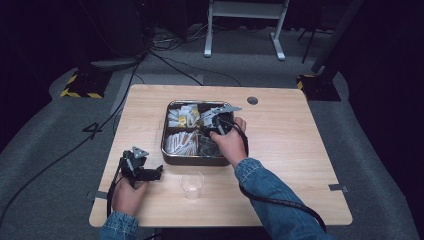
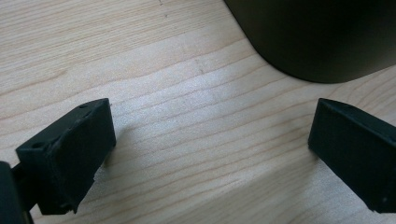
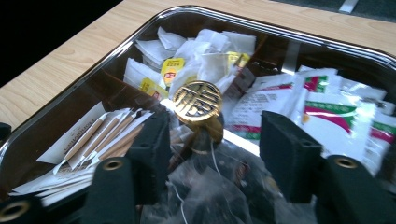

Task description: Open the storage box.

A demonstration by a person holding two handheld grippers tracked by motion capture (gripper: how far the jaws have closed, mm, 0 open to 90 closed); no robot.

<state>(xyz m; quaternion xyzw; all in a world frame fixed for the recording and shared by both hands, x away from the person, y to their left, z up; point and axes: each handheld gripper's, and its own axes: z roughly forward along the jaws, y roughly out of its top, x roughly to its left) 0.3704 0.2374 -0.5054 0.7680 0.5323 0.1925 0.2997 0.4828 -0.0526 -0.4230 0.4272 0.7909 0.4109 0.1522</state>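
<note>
1. Resting low on the wooden table (image 1: 280, 150), the left gripper (image 1: 150, 172) is held by the left hand (image 1: 127, 196) with its 2 jaws spread wide and nothing between them; in the left gripper view only bare wood lies in the gap.
2. Just ahead of its jaws and to their right, the dark rounded corner of the metal tray (image 2: 322, 42) sits on the table, apart from the jaws.
3. A clear plastic cup (image 1: 192, 184) stands upright on the table near the left gripper, in front of the tray's near wall.
4. The right gripper (image 3: 212, 154) is inside the tray, held by the right hand (image 1: 230, 142), jaws apart over clear tea bags (image 3: 210, 196) with strings; whether they touch the bags I cannot tell.
5. Directly ahead between those jaws stands a round gold knob (image 3: 197, 100).
6. Left of the right gripper lie paper-wrapped sticks (image 3: 93, 140); beyond the knob, white sachets with yellow tags (image 3: 187, 56); to the right, white packets with green and red print (image 3: 327, 107).
</note>
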